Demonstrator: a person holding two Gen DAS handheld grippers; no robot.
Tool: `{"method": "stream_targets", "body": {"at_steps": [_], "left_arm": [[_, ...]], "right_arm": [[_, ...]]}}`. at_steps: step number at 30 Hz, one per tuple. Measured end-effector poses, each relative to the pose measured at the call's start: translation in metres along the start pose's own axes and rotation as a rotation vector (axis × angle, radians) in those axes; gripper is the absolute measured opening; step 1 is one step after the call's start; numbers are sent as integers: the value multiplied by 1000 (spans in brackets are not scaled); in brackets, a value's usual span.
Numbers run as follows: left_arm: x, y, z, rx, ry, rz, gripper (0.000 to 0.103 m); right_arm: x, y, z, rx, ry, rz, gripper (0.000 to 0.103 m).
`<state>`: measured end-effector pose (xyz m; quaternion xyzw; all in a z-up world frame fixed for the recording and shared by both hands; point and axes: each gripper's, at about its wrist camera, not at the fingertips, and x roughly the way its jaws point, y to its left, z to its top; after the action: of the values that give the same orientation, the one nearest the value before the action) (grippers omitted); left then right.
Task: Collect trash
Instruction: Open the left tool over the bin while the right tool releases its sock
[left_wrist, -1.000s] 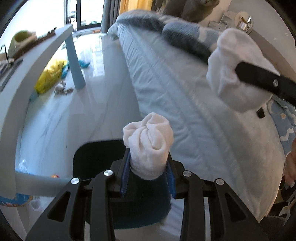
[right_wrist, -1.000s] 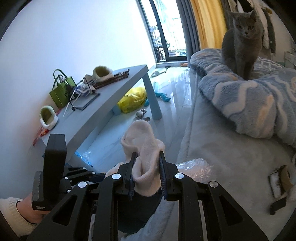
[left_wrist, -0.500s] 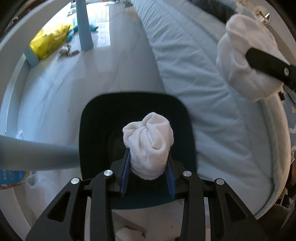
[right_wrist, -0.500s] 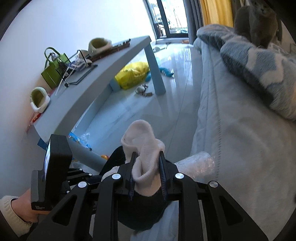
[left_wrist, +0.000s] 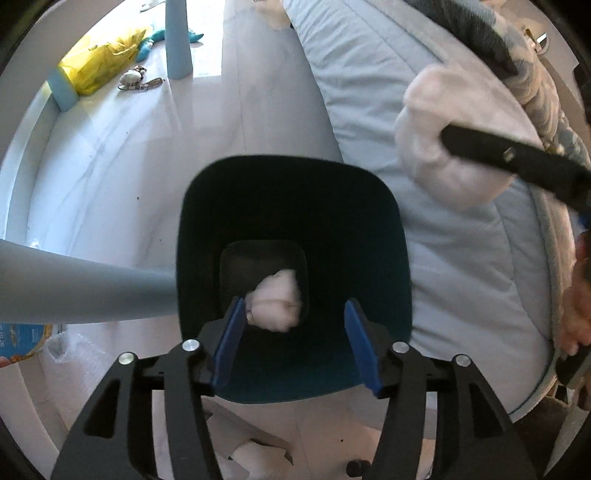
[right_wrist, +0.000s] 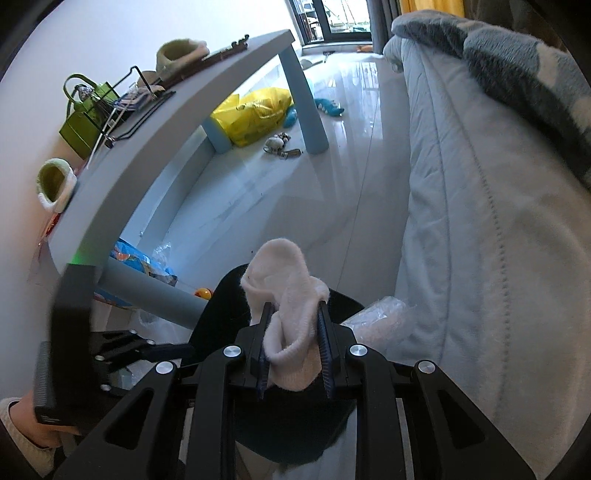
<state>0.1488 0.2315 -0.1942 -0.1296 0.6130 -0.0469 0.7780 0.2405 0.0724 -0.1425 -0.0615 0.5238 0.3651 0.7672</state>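
In the left wrist view my left gripper (left_wrist: 293, 339) is open right above a dark teal bin (left_wrist: 384, 266) on the floor. A balled white sock (left_wrist: 275, 304) is loose below the blue pads, inside the bin. My right gripper (right_wrist: 293, 349) is shut on a second white sock (right_wrist: 286, 295) and holds it over the near rim of the same bin (right_wrist: 221, 314). That sock also shows at the upper right of the left wrist view (left_wrist: 439, 147), beside the bed.
A bed with a pale blue cover (right_wrist: 480, 221) runs along the right. A grey-blue table (right_wrist: 155, 147) stands on the left, one leg (left_wrist: 74, 284) next to the bin. A yellow bag (right_wrist: 255, 110) and small toys lie on the floor beyond. Crumpled plastic (right_wrist: 380, 317) lies by the bin.
My left gripper has opened and its white sock has dropped into the bin. Both grippers have tilted down over the bin. The right gripper still holds its sock.
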Motion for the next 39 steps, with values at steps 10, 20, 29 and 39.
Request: {"method": "stream_targets", "body": {"at_steps": [10, 20, 29, 39], "left_arm": [[-47, 6, 13, 7, -202, 1, 62], [-98, 5, 29, 9, -396, 9, 49], [-135, 0, 34, 3, -500, 8, 46], [-159, -24, 31, 72, -571, 41, 46]], "right_arm": [[47, -2, -10, 16, 96, -25, 23], [82, 3, -25, 25, 176, -23, 23], [107, 11, -41, -6, 252, -34, 25], [105, 23, -49, -56, 276, -24, 47]]}}
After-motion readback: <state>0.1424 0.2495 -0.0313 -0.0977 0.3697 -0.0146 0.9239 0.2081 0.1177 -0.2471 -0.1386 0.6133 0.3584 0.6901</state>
